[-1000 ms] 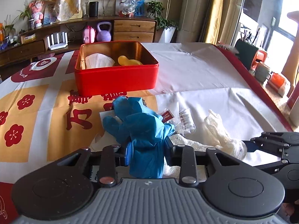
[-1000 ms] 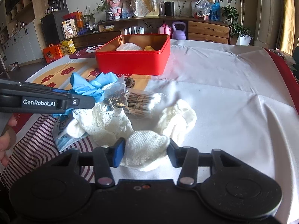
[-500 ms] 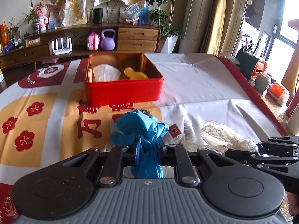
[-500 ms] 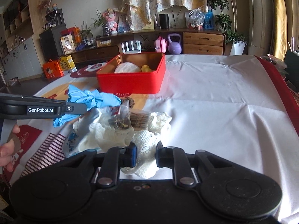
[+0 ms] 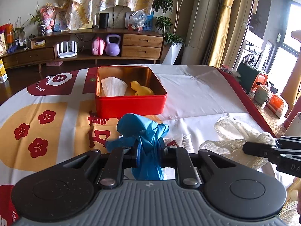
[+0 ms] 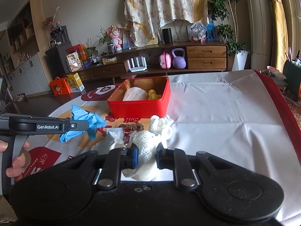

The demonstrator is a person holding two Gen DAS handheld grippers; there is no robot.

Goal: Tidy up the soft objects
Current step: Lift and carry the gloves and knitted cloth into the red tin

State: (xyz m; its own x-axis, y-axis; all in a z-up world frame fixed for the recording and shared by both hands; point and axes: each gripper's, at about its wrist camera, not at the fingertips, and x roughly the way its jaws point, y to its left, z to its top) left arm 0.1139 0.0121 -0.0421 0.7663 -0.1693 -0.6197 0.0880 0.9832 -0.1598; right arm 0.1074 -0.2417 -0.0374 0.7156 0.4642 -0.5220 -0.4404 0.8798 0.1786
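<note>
A crumpled blue disposable glove [image 5: 144, 131] hung pinched between the closed jaws of the left gripper [image 5: 148, 150], lifted clear of the tablecloth [image 5: 197, 94], while the right gripper [image 6: 146, 156] was clamped just as tightly on a cream mesh cloth [image 6: 148, 146], part of which stood bunched up ahead of its fingers. Both bundles were held near each other above a small scatter left on the cloth: a brown scrunchie [image 6: 131, 126], a white wrapper [image 6: 114, 132] and a red-labelled sachet [image 5: 172, 143]. Beyond them, well apart from either gripper, stood an open red tin [image 5: 129, 103] with a gold interior, holding a folded white tissue-like item [image 5: 112, 88] on the left and a yellow rubbery piece [image 5: 141, 90] beside it. The tablecloth was white on the right with a red border, and printed with yellow panels, red blossoms and red characters on the left. A person's fingers [image 6: 16, 162] curled round the left gripper's handle at the edge of the right wrist view. Behind the table ran a low wooden sideboard [image 6: 188, 56] carrying a purple kettlebell [image 6: 178, 59], a pink case [image 6: 165, 60] and a white router [image 6: 136, 64].
</note>
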